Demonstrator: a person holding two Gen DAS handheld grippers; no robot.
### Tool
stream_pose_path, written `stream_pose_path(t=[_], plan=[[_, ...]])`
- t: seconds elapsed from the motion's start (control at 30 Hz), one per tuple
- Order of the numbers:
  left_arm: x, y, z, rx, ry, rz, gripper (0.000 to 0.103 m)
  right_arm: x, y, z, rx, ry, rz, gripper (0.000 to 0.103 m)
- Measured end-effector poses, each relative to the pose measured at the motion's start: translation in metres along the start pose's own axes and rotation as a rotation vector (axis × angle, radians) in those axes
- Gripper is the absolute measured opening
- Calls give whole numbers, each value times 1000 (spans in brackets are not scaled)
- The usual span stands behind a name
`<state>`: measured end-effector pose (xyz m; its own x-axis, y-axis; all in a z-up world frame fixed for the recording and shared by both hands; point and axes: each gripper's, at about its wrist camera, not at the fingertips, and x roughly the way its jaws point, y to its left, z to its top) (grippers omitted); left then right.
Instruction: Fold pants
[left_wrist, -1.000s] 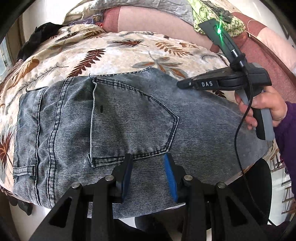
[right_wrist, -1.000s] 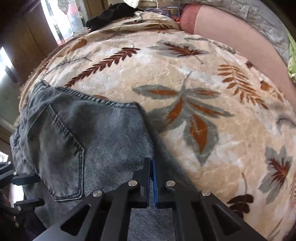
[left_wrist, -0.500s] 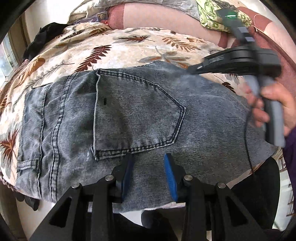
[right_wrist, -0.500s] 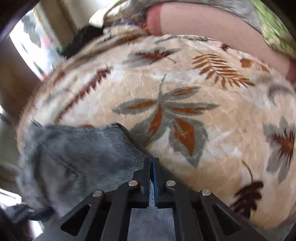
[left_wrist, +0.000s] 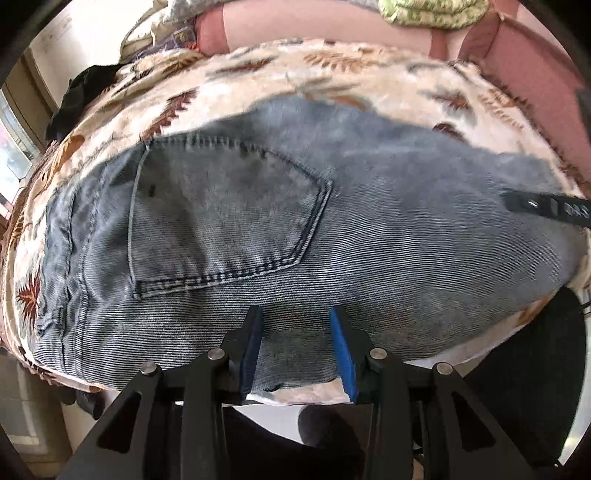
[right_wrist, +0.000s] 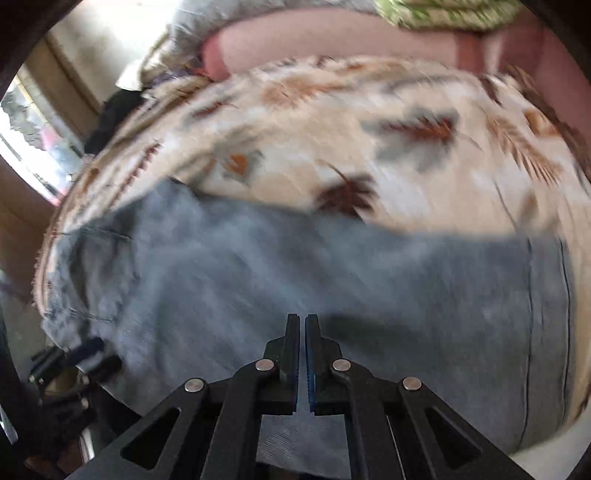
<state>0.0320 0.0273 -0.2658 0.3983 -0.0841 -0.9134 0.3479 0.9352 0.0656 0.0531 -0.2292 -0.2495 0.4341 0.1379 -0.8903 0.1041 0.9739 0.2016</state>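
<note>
Now, through my left wrist camera, my left hand-held gripper (left_wrist: 295, 343) stands partly open, holding nothing, above the near edge of the pants (left_wrist: 280, 229) lying folded on the bed (left_wrist: 369, 74). Through the right, my right hand-held gripper (right_wrist: 298, 354) is closed and empty at six o'clock; next I'd pinch an edge.

The right gripper (right_wrist: 299, 321), jaws pressed together, no longer sits at the jeans' (left_wrist: 332, 236) far edge over the leaf-print blanket (right_wrist: 369, 147); it now hangs over the middle of the denim, its view smeared. From the left wrist, only its black tip (left_wrist: 546, 208) shows at the right edge. The back pocket (left_wrist: 225, 218) looks nearer to the left gripper (left_wrist: 295, 332).
</note>
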Motion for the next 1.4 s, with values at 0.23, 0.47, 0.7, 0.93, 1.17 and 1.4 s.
stream_pose_path(t=[0.23, 0.47, 0.7, 0.93, 1.17, 1.4], plan=[[-3, -9, 13, -14, 72, 59, 40, -17, -80, -17, 136, -73, -42, 5], [-23, -39, 51, -9, 12, 35, 40, -65, -189, -28, 381, -206, 2, 7], [12, -84, 98, 5, 20, 39, 40, -59, -183, 1, 343, -224, 128, 7], [45, -94, 120, 10, 21, 138, 45, -17, -189, 13, 374, -157, 54, 4], [40, -93, 123, 12, -2, 147, 46, -27, -192, 13, 373, -230, 70, 7], [-10, -83, 98, 18, -123, 91, 50, -51, -150, 8, 263, -261, 179, 7]])
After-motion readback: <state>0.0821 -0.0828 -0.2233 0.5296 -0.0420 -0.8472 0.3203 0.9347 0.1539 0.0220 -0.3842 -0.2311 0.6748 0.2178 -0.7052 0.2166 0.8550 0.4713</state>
